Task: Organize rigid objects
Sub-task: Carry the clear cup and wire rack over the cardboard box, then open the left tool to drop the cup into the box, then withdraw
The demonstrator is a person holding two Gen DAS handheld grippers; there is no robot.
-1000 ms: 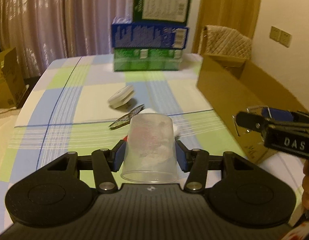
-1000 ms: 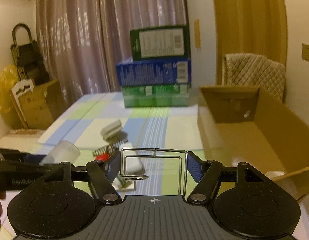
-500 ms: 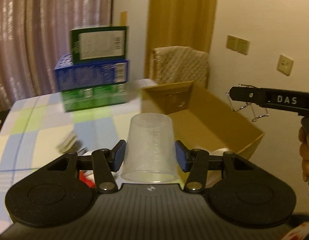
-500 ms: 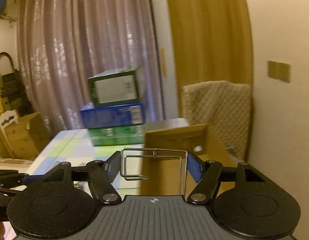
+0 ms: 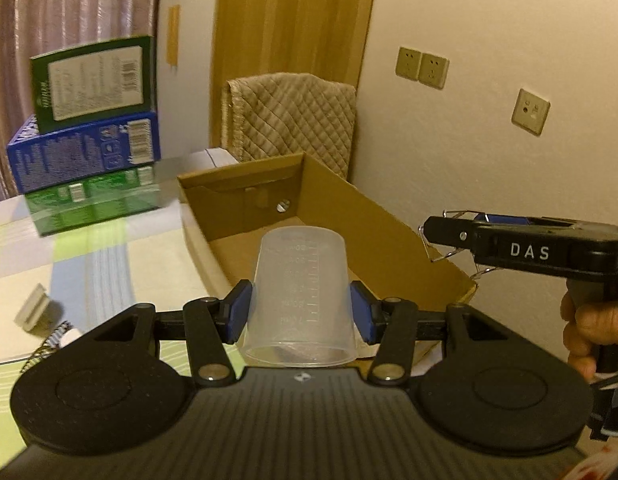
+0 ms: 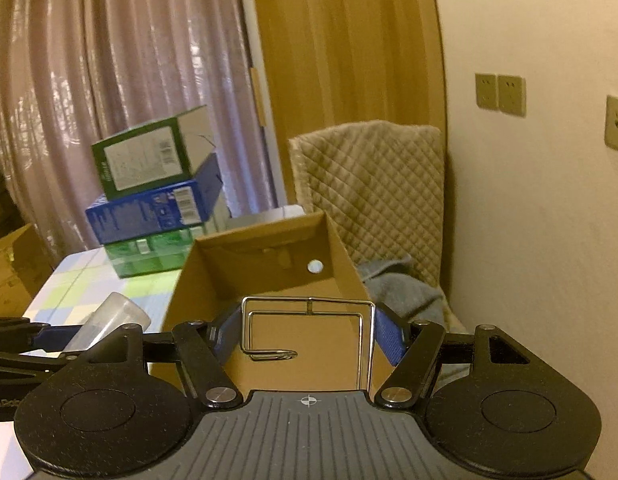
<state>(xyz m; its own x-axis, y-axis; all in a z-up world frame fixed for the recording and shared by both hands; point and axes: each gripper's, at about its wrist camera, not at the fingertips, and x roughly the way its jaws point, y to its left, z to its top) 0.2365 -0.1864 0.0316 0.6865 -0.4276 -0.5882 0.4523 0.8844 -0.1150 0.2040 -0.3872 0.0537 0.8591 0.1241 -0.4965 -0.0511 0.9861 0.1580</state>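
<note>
Both claws level over the cardboard box (image 5: pixel 393 216), loaded.

My checked table (image 5: pixel 109 264) carries stacked boxes (image 5: pixel 85 160) at ten o'clock, cardboard box (image 5: pixel 349 216) at one

Each hand-held gripper is matte black with a ribbed grey body, two round discs, silver pivot screws and blue finger pads (image 5: pixel 239 312); the right hand-held gripper (image 5: pixel 441 232) bears white "DAS" lettering, gripped by a bare-skinned hand (image 5: pixel 585 332)
</note>
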